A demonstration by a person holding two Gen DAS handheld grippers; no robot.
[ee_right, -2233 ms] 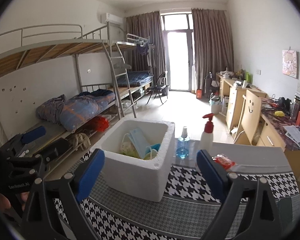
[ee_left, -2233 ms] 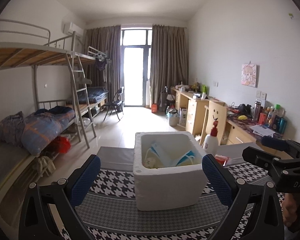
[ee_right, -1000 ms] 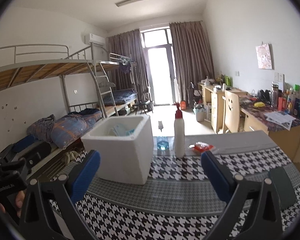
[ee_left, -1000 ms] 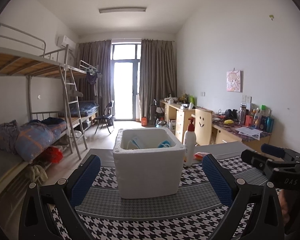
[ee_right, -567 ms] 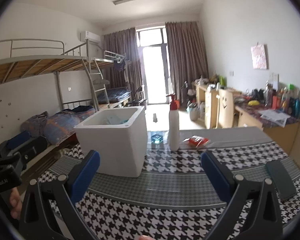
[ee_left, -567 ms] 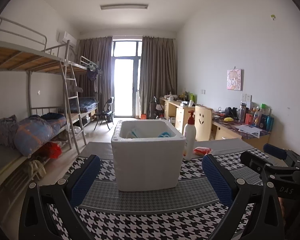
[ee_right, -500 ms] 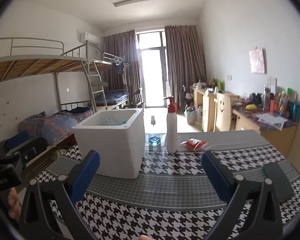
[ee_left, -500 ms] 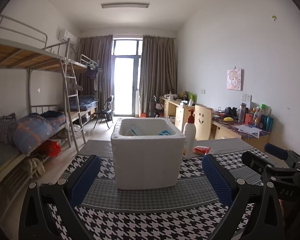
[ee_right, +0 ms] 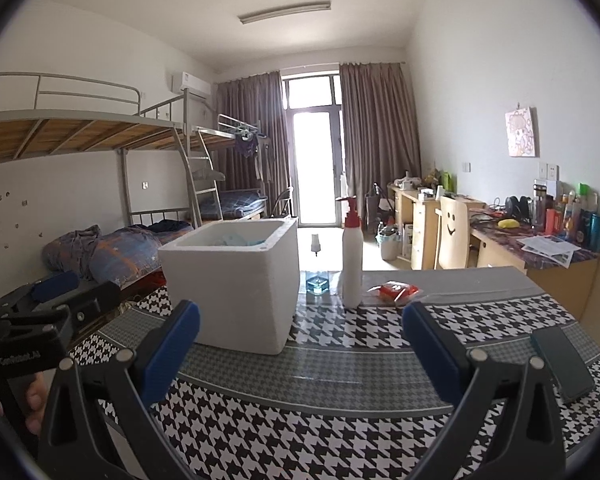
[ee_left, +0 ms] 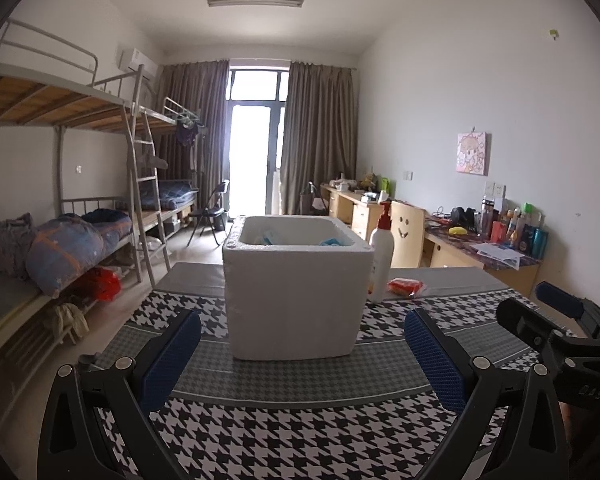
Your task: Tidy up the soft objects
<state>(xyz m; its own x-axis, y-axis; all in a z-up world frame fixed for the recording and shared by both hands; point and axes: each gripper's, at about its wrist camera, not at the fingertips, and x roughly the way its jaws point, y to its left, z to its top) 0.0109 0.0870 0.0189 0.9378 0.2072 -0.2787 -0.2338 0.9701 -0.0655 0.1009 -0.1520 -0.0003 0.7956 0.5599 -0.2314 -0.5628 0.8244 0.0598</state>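
A white foam box [ee_left: 296,292] [ee_right: 236,284] stands on the houndstooth table. Blue and white soft masks [ee_left: 274,237] [ee_right: 236,240] peek over its rim; most of them are hidden by the walls. My left gripper [ee_left: 300,354] is open and empty, held low in front of the box, a short way back from it. The right gripper [ee_right: 300,346] is also open and empty, level with the box's right front corner. Each view catches the other gripper at its edge: the right one [ee_left: 556,336] and the left one [ee_right: 40,320].
A white pump bottle with a red top [ee_right: 352,256] [ee_left: 381,256] stands right of the box, a small blue glass bottle [ee_right: 317,276] behind it. A red packet [ee_right: 396,290] [ee_left: 406,286] lies further right. A dark phone [ee_right: 562,362] lies near the table's right edge.
Both grippers have dropped lower and drawn back from the box, so I now see its side instead of looking down into it. Both stay open and empty.
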